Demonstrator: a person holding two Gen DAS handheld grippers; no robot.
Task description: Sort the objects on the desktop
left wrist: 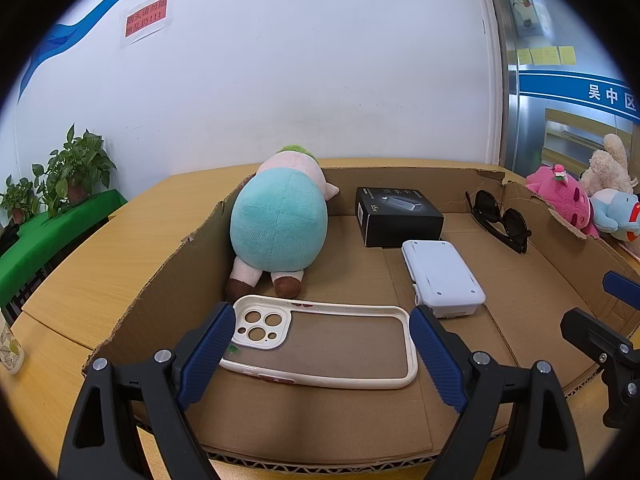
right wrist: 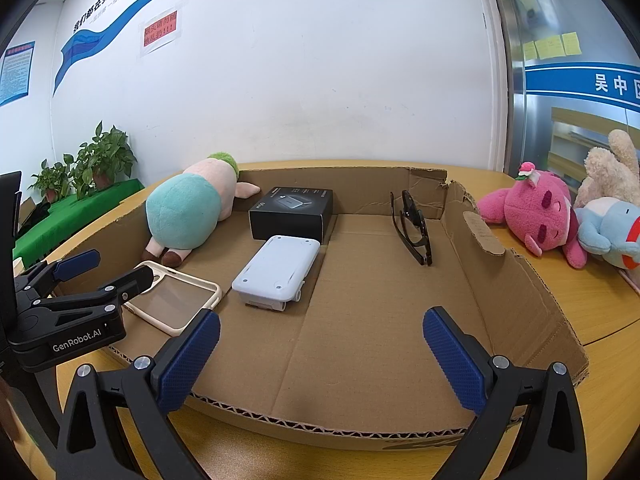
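A shallow cardboard tray (left wrist: 160, 280) (right wrist: 520, 300) holds a teal and pink plush (left wrist: 280, 220) (right wrist: 188, 208), a black box (left wrist: 396, 216) (right wrist: 292, 212), a white device (left wrist: 444, 276) (right wrist: 280, 272), black sunglasses (left wrist: 500, 220) (right wrist: 416, 228) and a cream phone case (left wrist: 320, 344) (right wrist: 176, 300). My left gripper (left wrist: 320, 340) (right wrist: 108, 268) is open, its fingers on either side of the phone case lying on the tray floor. My right gripper (right wrist: 320, 344) is open and empty above the tray's front part.
A pink plush (right wrist: 536, 208) (left wrist: 560, 200), a blue plush (right wrist: 612, 232) and a beige plush (right wrist: 608, 168) lie on the wooden table right of the tray. Potted plants (left wrist: 68, 168) stand on a green-covered table at the left. A white wall is behind.
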